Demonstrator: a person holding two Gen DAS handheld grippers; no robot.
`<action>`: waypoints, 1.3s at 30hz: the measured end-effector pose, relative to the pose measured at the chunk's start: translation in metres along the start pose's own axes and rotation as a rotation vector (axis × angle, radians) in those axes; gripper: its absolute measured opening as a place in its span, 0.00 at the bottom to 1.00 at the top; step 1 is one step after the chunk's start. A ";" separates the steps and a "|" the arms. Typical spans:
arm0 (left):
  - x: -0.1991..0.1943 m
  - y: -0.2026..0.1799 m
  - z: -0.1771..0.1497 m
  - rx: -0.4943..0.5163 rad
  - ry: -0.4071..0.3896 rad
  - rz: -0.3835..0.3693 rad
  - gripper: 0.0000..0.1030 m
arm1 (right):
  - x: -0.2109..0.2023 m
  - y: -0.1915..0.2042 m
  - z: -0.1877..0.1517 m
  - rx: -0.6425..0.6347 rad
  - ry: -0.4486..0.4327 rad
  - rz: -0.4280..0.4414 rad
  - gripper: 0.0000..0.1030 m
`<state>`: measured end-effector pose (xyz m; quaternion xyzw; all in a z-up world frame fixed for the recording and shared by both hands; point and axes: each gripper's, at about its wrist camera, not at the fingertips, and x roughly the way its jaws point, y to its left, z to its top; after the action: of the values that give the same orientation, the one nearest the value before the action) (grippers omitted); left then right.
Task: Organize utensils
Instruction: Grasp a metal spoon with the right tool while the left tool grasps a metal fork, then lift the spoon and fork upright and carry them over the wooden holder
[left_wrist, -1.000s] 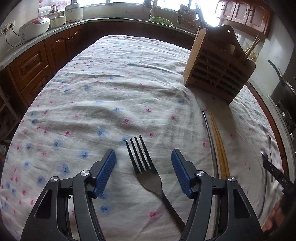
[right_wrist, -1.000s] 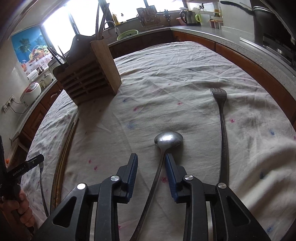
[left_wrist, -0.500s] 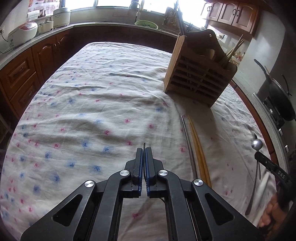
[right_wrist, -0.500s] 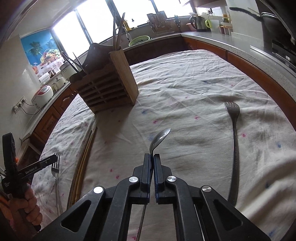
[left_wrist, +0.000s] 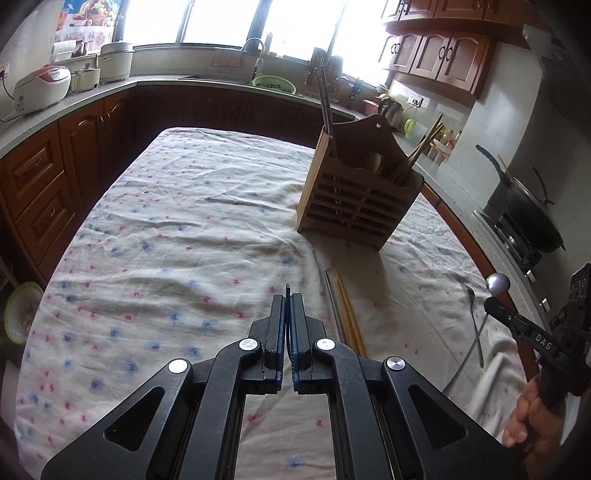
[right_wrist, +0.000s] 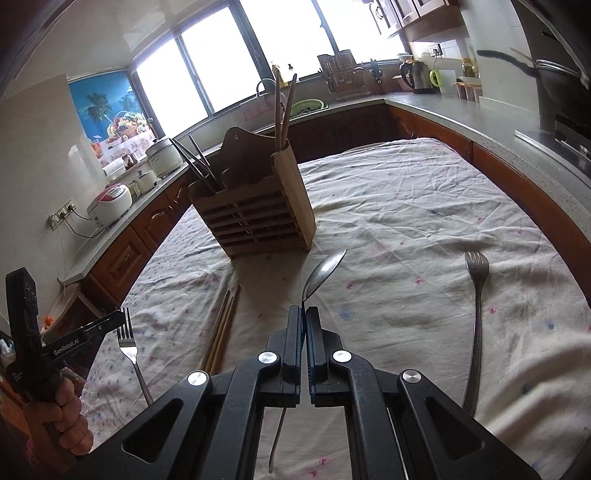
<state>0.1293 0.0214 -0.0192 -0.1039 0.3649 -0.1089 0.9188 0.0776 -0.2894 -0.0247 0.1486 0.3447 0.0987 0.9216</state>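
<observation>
The fork (right_wrist: 127, 341) and the spoon (right_wrist: 322, 275) are both off the cloth now. A second ago each lay flat between spread fingers; half a second ago the claws had closed on them; now both are raised and carried toward the wooden holder (right_wrist: 255, 218), which sits larger and nearer the frame centre in both views. By my judgement the pick-up step is done and the transfer to the holder is under way.

The left claw (left_wrist: 287, 301) is clamped on the fork: in its own view only the thin edge of the tines shows above the pads, while the right view, at lower left, shows the tines upright and the handle hanging below. The right claw (right_wrist: 305, 314) is clamped on the spoon's neck, bowl tilted up and to the right, handle trailing down at bottom centre. Both are plain steel, thin and smooth, so they could turn in the grip.

The holder stands at upper centre of the counter (right_wrist: 424, 206), already carrying chopsticks and dark utensils. Still lying on the cloth: a pair of chopsticks (right_wrist: 221, 328) at centre left and a second fork (right_wrist: 476, 317) at right.
</observation>
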 end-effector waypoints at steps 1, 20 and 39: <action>-0.003 0.000 0.002 0.001 -0.010 0.000 0.02 | -0.002 0.002 0.002 -0.004 -0.008 0.001 0.02; -0.028 -0.006 0.022 0.012 -0.094 0.001 0.02 | -0.014 0.020 0.021 -0.038 -0.078 0.037 0.02; -0.041 -0.005 0.038 0.006 -0.151 -0.007 0.02 | -0.013 0.031 0.031 -0.055 -0.105 0.059 0.02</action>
<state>0.1259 0.0327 0.0362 -0.1101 0.2938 -0.1050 0.9437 0.0860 -0.2702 0.0157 0.1382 0.2882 0.1275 0.9389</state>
